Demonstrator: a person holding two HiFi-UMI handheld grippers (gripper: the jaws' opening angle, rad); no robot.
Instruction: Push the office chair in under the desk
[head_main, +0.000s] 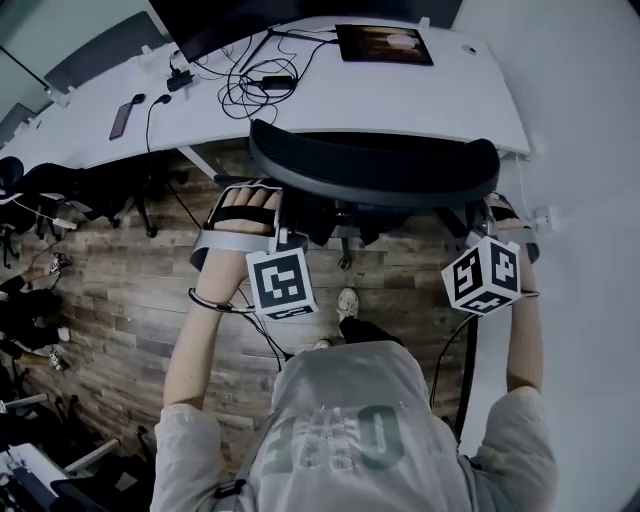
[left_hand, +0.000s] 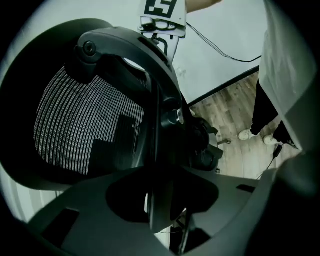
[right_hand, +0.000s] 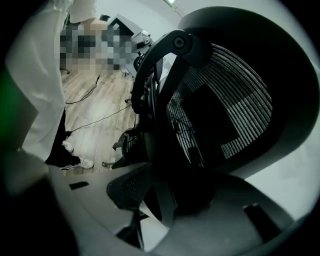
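Note:
The black office chair's mesh backrest stands at the front edge of the white desk, with its seat hidden beneath. My left gripper holds the backrest's left edge and my right gripper holds its right edge. In the left gripper view the backrest fills the picture, and its dark frame edge runs between the jaws of the left gripper. The right gripper view shows the same: the backrest has its frame edge clamped in the right gripper.
On the desk lie a tablet, a tangle of cables and a phone. Another dark chair stands under the desk at the left. A white wall runs close on the right. The floor is wood.

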